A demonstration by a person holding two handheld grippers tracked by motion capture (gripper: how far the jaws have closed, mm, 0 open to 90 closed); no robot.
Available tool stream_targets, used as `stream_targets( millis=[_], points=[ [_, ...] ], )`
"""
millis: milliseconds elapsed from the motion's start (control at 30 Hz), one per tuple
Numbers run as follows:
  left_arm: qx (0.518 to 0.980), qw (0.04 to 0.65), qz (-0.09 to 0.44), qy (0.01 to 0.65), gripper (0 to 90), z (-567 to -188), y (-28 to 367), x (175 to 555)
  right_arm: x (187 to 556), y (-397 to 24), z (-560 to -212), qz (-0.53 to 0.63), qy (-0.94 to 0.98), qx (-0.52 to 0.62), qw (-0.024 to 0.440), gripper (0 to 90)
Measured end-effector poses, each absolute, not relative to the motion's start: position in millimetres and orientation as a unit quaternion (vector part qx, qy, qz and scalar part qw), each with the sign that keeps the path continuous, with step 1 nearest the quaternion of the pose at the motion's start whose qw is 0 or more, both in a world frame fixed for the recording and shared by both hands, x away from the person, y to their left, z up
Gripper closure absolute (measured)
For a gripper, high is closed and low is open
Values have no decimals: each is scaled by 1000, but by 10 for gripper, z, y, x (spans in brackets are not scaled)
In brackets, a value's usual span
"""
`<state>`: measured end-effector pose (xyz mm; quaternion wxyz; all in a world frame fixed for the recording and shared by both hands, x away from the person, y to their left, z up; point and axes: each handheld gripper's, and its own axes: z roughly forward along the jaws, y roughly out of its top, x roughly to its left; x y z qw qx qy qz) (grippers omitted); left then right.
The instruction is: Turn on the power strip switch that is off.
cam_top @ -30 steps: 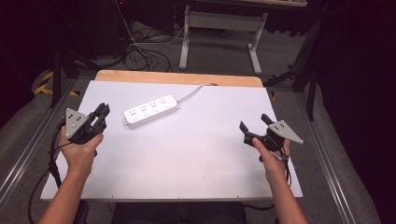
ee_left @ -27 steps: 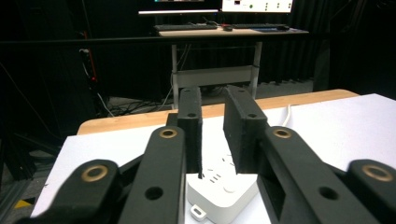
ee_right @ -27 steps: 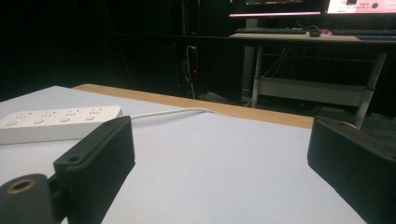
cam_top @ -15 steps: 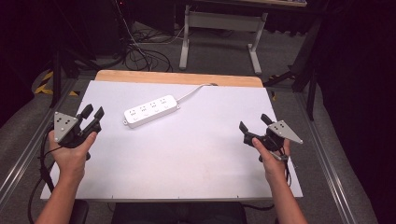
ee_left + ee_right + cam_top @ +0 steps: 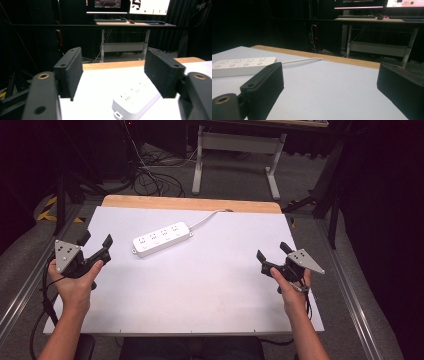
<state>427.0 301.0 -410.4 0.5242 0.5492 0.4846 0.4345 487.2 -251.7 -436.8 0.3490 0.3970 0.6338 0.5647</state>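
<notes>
Jaws apart, left gripper (image 5: 95,244) has just been opening toward power strip (image 5: 136,100).

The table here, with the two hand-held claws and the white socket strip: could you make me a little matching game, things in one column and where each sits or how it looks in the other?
Things:
1. power strip
2. left gripper
3. right gripper
4. wooden strip

Descriptions:
a. at the table's far edge, light brown
b. white, lying flat on the far half of the table
c. over the table's left edge, jaws just opened, nothing between them
d. near the table's right edge, jaws open and empty

Pairs: 1-b, 2-c, 3-d, 4-a
</notes>
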Motion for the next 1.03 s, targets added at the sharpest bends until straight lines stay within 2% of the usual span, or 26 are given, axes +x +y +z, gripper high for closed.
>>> stream_targets(
  millis=[100, 167, 300, 700, 833, 1033],
  points=[
    [542, 522, 437, 492, 238, -4119, 3019, 4280, 4872, -2517, -4368, 565, 633, 397, 349, 75],
    [539, 520, 437, 498, 156, -4125, 3026, 4285, 4872, -2515, -4368, 565, 633, 397, 350, 74],
    [539, 519, 435, 501, 117, -4124, 3036, 4285, 4872, -2517, -4368, 567, 633, 395, 349, 61],
    [539, 520, 428, 506, 80, -4136, 3044, 4300, 4876, -2517, -4367, 571, 632, 393, 348, 37],
    [539, 518, 425, 511, 40, -4136, 3047, 4300, 4877, -2512, -4368, 571, 632, 393, 346, 36],
    [539, 518, 424, 511, 36, -4136, 3050, 4301, 4877, -2511, -4368, 571, 633, 392, 346, 36]
  ],
)
